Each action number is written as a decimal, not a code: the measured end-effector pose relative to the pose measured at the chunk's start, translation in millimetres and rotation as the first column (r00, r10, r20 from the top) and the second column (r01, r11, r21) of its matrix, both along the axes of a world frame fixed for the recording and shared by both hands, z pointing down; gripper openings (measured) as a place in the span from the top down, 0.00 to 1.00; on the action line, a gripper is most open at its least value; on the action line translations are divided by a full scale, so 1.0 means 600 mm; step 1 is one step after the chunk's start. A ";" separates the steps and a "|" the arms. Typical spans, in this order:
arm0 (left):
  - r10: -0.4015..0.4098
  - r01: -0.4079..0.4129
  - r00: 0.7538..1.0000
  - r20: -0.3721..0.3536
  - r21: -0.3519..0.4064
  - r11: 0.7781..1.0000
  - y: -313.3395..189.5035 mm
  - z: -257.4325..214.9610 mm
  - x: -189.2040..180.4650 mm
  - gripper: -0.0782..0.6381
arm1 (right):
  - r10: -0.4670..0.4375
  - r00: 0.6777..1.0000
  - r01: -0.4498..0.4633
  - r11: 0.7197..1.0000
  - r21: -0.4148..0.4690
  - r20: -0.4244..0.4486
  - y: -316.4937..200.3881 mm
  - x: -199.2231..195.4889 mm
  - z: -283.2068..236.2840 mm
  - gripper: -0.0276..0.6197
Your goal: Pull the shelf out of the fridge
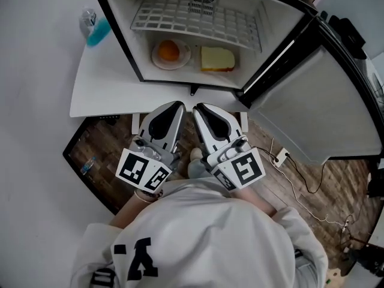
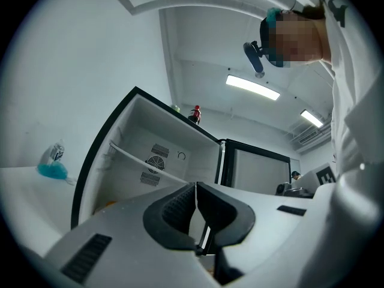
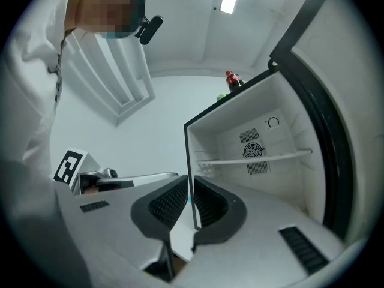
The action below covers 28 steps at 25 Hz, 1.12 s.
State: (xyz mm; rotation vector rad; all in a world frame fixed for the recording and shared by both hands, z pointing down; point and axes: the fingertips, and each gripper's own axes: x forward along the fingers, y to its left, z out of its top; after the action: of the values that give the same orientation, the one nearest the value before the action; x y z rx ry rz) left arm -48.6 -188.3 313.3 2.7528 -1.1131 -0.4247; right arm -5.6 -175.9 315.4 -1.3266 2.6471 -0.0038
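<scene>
The small fridge (image 1: 120,23) stands open on a white table (image 1: 102,95), its door (image 1: 312,107) swung out to the right. A white wire shelf (image 1: 195,20) sits across the upper part of the fridge; it shows as a thin white ledge (image 2: 144,164) in the left gripper view and again as the shelf (image 3: 258,158) in the right gripper view. My left gripper (image 1: 178,106) and right gripper (image 1: 198,108) hang side by side close to my body, short of the table's front edge. Both are shut with nothing between them, seen at the left gripper (image 2: 196,192) and right gripper (image 3: 191,200).
Under the shelf lie a plate with an orange (image 1: 170,54) and a yellow sandwich (image 1: 217,59). A bottle of blue liquid (image 1: 93,27) stands left of the fridge. A red bottle (image 3: 232,80) stands on top. A dark screen (image 1: 96,155) and cables (image 1: 279,156) lie on the wooden floor.
</scene>
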 end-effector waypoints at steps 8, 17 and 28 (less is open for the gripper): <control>-0.025 0.025 1.000 -0.001 0.000 1.000 -0.092 -0.004 0.037 0.87 | -0.007 1.000 0.007 1.000 -0.002 0.001 -0.091 0.047 0.001 0.88; -0.038 0.038 0.999 0.009 -0.011 0.999 -0.145 -0.004 0.053 0.87 | -0.028 1.000 0.028 1.000 -0.012 0.005 -0.149 0.055 0.005 0.88; 0.038 -0.038 0.999 -0.023 -0.010 0.999 -0.187 -0.008 0.048 0.87 | 0.072 0.997 -0.071 0.996 -0.049 0.027 -0.195 0.065 0.011 0.87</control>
State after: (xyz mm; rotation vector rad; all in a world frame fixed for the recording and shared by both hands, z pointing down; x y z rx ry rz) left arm -20.0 -300.8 308.4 2.7483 -1.0535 -0.4436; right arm 33.5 -292.6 322.0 -1.4247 2.5900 -0.0774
